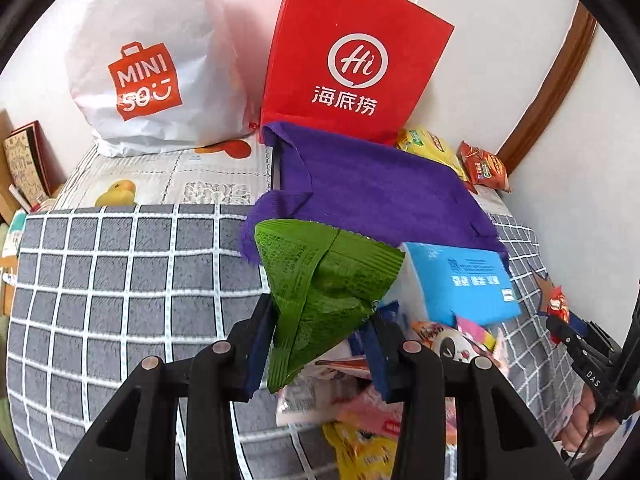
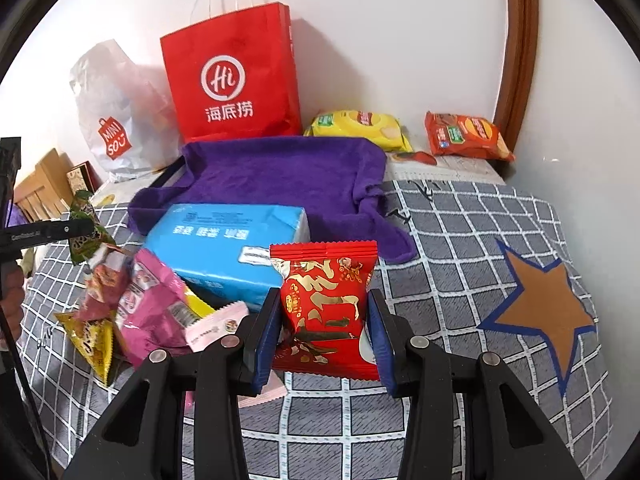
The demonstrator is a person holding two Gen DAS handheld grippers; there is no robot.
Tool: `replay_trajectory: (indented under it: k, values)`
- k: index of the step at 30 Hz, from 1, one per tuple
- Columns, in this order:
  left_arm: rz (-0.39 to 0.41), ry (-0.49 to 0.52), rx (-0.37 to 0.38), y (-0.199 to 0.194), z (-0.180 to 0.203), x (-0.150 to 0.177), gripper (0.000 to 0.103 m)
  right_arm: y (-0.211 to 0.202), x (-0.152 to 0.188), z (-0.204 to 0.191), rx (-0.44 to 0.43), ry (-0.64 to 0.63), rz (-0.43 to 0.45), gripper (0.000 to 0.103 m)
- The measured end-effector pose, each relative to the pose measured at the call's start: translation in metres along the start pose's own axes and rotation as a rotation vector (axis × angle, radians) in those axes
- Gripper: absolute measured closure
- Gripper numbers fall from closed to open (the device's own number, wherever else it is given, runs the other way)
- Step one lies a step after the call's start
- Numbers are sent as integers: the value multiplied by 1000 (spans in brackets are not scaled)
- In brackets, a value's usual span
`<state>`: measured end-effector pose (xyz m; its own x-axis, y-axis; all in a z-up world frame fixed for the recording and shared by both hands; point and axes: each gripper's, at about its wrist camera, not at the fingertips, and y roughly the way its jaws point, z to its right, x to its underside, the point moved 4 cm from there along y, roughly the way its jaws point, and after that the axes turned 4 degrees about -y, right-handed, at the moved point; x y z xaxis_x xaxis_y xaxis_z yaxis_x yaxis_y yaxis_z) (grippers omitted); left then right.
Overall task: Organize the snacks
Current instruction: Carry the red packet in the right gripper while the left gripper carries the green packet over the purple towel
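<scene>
Both grippers are loaded, so the step in hand is the carry from the snack pile to wherever the snacks are being sorted. The left gripper [image 1: 320,344] is clamped on a green packet [image 1: 316,296], lifted above the heap of loose snacks [image 1: 360,408] on the checked bed cover [image 1: 120,280]. The right gripper [image 2: 324,336] pinches a red packet [image 2: 326,308] by its sides, upright and just in front of the blue tissue pack [image 2: 224,248].

Beyond the tissue pack lies a purple cloth [image 2: 280,176], which looks like a tray or bin lined with cloth, though its shape is hard to judge through the fisheye. Behind it stand a red paper bag [image 2: 232,76] and a white plastic bag [image 2: 112,120]; a yellow chip bag [image 2: 360,128] and an orange chip bag [image 2: 464,136] lie by the wall.

The next move probably calls for carrying each packet forward over the tissue pack and letting go above the purple cloth, one gripper at a time so they do not cross.
</scene>
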<state>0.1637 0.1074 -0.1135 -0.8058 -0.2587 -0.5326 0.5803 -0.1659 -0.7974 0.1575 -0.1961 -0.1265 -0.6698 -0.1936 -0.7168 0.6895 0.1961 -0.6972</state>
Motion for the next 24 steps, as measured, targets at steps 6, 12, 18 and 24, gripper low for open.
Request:
replay_trajectory:
  k: [6,12,18,24]
  values:
    - [3,44,38,-17,24,5,63,-21,-15,-12,4,-29,38,61]
    - [32,85,66,-33,45,0,63,-30,-33,-20,-2,-43,63,61]
    - [43,101,122,-46,64,-13,63,-30,-52,-27,-3,-63,77,61]
    - [42,129,137,-42,86,-31,63,-23,-82,-29,-21,-75,88,61]
